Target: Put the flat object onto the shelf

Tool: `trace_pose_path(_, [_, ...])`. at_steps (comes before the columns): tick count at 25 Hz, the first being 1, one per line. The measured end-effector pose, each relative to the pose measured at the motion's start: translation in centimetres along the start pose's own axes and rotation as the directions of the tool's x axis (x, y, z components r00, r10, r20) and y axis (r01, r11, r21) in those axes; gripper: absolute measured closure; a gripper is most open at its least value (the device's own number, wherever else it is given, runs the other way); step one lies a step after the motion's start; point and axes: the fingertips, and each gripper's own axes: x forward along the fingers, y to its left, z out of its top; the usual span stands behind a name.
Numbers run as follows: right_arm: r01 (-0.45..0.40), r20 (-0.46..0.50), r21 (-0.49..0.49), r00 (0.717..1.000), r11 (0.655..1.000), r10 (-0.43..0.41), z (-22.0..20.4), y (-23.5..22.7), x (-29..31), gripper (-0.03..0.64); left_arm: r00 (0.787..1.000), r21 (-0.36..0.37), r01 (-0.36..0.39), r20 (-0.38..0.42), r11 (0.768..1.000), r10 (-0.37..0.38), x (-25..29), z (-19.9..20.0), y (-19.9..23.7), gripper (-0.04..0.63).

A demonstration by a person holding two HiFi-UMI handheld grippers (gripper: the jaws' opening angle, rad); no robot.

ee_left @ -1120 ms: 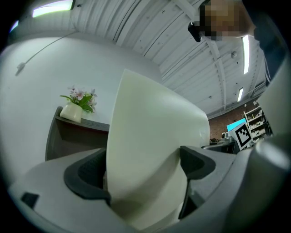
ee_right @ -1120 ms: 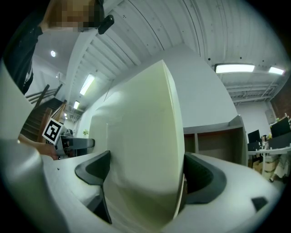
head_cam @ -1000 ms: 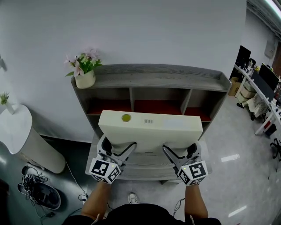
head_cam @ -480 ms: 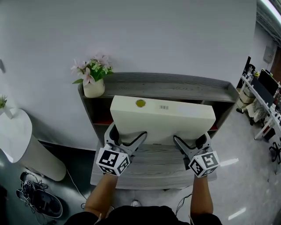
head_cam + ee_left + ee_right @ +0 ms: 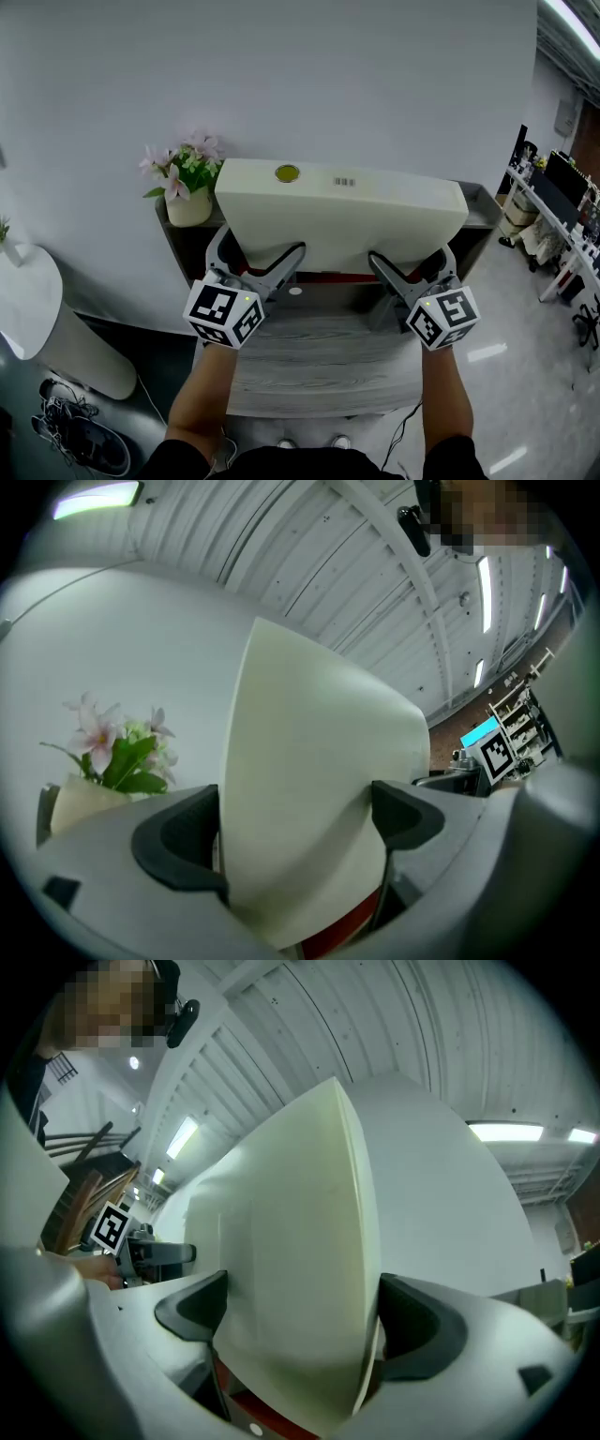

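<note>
A flat cream-white box (image 5: 342,217) with a yellow round sticker and a small barcode is held up in front of the grey shelf unit (image 5: 323,352). It covers the shelf's top board. My left gripper (image 5: 251,264) is shut on its near left edge, and my right gripper (image 5: 408,262) is shut on its near right edge. In the left gripper view the flat box (image 5: 309,799) fills the gap between both jaws. In the right gripper view the flat box (image 5: 291,1279) is clamped the same way.
A cream pot of pink flowers (image 5: 186,183) stands on the shelf top's left end, close to the box's left corner. A white wall rises behind. A white rounded stand (image 5: 42,309) is at the left, office desks (image 5: 562,216) at the far right.
Both grippers have lifted the box upward and toward the wall, from in front of the shelf compartments to the height of the top board. The grip is unchanged.
</note>
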Motion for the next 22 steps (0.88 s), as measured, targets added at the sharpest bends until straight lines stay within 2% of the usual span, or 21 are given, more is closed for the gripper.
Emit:
trace_pose_path(4, [-0.026, 0.005, 0.000, 1.000, 1.000, 0.026, 2.0, -2.1, 2.3, 0.123, 1.000, 0.036, -0.022, 0.008, 0.999, 0.022, 2.6, 2.4, 0.9, 0.092])
trace_pose_path(11, [-0.047, 0.013, -0.001, 0.999, 0.999, 0.047, 3.6, -5.6, 6.3, 0.123, 0.999, 0.022, -0.037, -0.013, 0.999, 0.037, 7.2, 3.8, 3.0, 0.092])
trace_pose_path(16, [-0.074, -0.088, 0.034, 0.993, 0.997, 0.077, 2.0, -8.5, 10.1, 0.123, 0.995, 0.014, -0.045, -0.088, 0.999, 0.047, 11.0, 2.3, 5.2, 0.092])
trace_pose_path(22, [-0.103, -0.193, 0.068, 0.975, 0.992, 0.114, -1.1, -9.9, 13.7, 0.123, 0.979, -0.007, -0.067, -0.195, 0.998, 0.065, 13.4, -0.8, 7.6, 0.092])
